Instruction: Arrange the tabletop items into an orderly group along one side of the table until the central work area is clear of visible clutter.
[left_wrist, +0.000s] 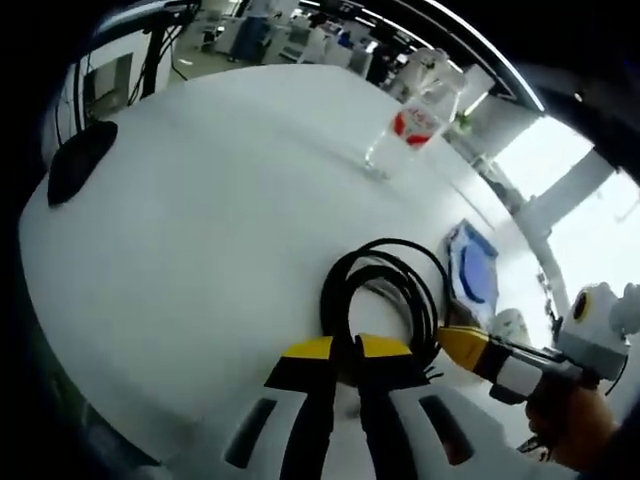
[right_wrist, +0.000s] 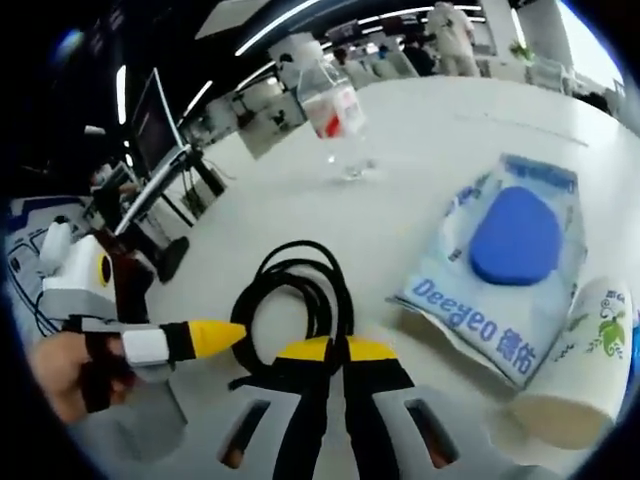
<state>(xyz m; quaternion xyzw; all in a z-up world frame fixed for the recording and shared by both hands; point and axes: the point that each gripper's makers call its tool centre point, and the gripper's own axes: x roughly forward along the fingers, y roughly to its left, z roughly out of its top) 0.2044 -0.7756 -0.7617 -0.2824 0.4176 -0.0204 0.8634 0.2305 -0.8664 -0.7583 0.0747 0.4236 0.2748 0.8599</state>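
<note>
A coiled black cable (left_wrist: 385, 290) lies on the white table (left_wrist: 200, 250) just ahead of my left gripper (left_wrist: 347, 350), whose yellow-tipped jaws are shut on the coil's near end. In the right gripper view the same cable (right_wrist: 295, 290) loops up from my right gripper (right_wrist: 337, 352), also shut on it. The right gripper (left_wrist: 470, 347) enters the left gripper view from the right, held by a hand and touching the coil's side. The left gripper (right_wrist: 215, 337) reaches in from the left in the right gripper view.
A clear water bottle with a red label (left_wrist: 415, 125) (right_wrist: 335, 115) stands further back. A blue-and-white pouch (right_wrist: 510, 260) (left_wrist: 472, 270) and a white tube (right_wrist: 580, 365) lie to the right. A black object (left_wrist: 80, 160) sits at the far left edge.
</note>
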